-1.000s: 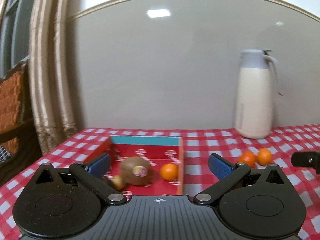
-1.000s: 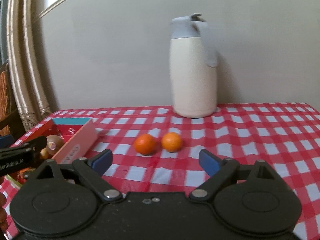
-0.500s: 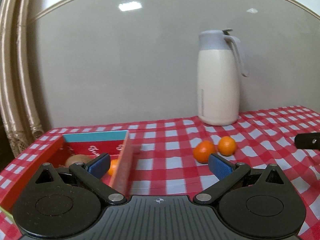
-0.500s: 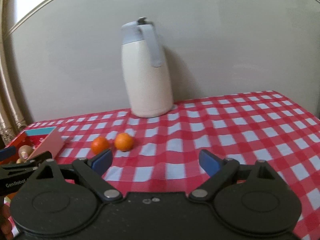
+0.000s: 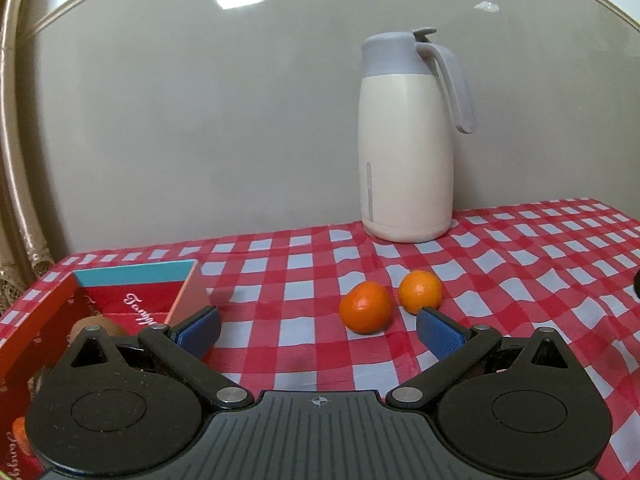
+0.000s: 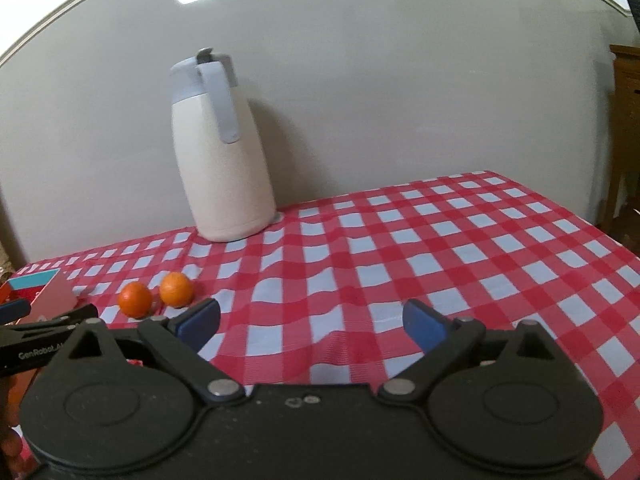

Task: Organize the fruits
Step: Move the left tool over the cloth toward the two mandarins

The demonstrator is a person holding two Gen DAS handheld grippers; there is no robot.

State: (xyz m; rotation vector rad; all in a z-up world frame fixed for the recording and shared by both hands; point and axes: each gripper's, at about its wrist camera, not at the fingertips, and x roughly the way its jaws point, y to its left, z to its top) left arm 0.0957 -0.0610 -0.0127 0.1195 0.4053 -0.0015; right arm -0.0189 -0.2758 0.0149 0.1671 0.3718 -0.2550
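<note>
Listing what we see: two small, glossy orange mandarins, the left mandarin (image 5: 365,307) and the right mandarin (image 5: 420,291), lying side by side and loose on the red-and-white checked tablecloth (image 5: 520,264), in front of one cream thermos jug (image 5: 405,152) with a grey lid. One red box (image 5: 38,320) with a teal end wall stands at the left, holding a brown kiwi (image 5: 93,325) that is partly hidden. We count two tools: the left gripper (image 5: 318,330), spread wide and empty just short of the mandarins, and the right gripper (image 6: 311,322), whose jaws have just been opening, wide with nothing between them.

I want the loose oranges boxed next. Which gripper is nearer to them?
Left. The left gripper sits just short of the two oranges, open; the right gripper, also open, is farther off to their right.
</note>
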